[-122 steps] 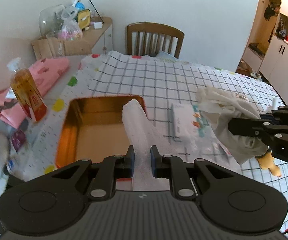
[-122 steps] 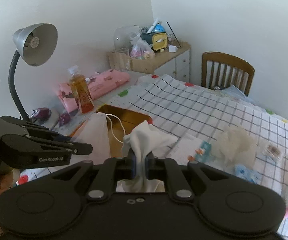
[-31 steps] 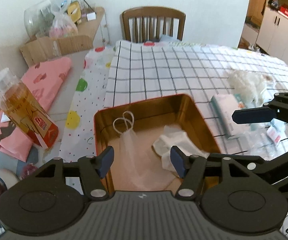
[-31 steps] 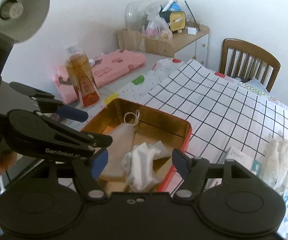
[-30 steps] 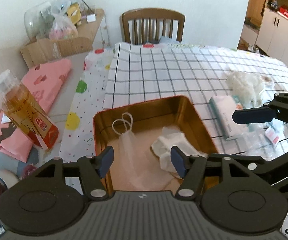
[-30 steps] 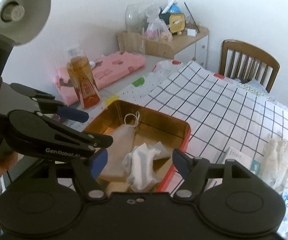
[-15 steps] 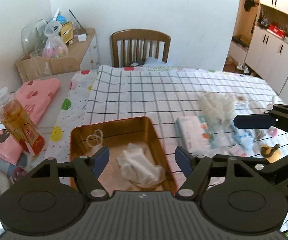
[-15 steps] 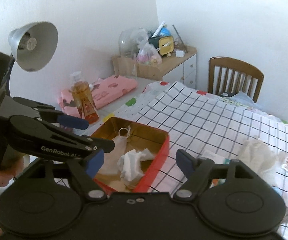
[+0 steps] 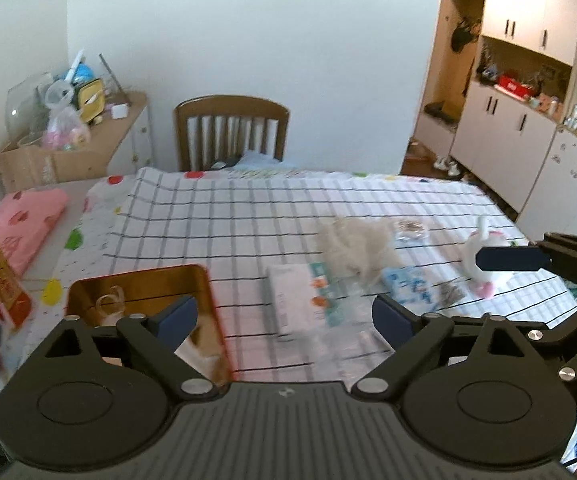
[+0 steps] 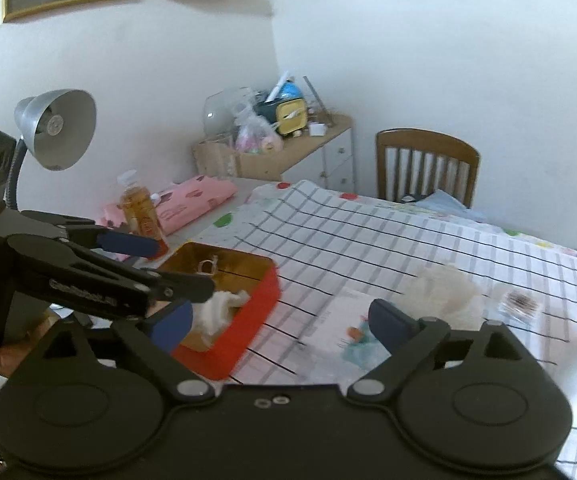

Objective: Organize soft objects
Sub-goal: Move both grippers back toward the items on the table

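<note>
A red tin tray (image 10: 262,312) with a gold inside stands on the checked tablecloth at the left; it also shows in the left wrist view (image 9: 212,304). A white cloth (image 10: 224,308) and a mesh drawstring bag (image 10: 207,267) lie in it. A fluffy white soft object (image 9: 354,240) lies on the cloth mid-table, also in the right wrist view (image 10: 446,288). A wipes pack (image 9: 296,300) lies beside it. My left gripper (image 9: 284,314) is open and empty, raised above the table. My right gripper (image 10: 278,320) is open and empty, raised too.
A bottle of amber liquid (image 10: 140,216) and a pink folded cloth (image 10: 192,200) sit left of the tray. A desk lamp (image 10: 54,132) stands at the left. A small white and pink toy (image 9: 478,256) and small packets lie at the right. A wooden chair (image 9: 232,132) stands behind.
Both grippers let go of the cloth and the mesh bag into the tray, opened, and have pulled back and up, turning toward the right part of the table.
</note>
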